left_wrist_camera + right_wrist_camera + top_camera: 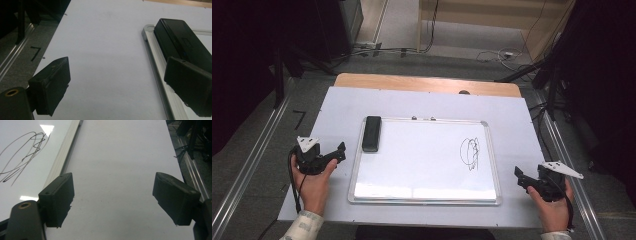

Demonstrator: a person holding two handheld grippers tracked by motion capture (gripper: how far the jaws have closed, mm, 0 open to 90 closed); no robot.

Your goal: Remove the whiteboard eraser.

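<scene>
Nearest the person, two hands come in from the bottom edge of the high view, each holding a gripper above the white sheet that covers the table. The left gripper sits just beside the whiteboard's left edge, its jaws spread wide with nothing between them; in the left gripper view bare white sheet shows between the two black jaws. The right gripper hangs just off the board's right edge, jaws likewise wide apart and holding nothing; the right gripper view shows only white sheet in the gap.

Between the two lies the whiteboard, flat, with a silver frame. Its frame runs along the right side of the left gripper view and along the left side of the right gripper view.

Farther on, a black scribble marks the board's right half, seen also in the right gripper view. A black eraser rests on the board's far left corner, lying lengthwise along the frame.

Beyond the sheet, a strip of wooden tabletop shows, then grey floor with cables.
</scene>
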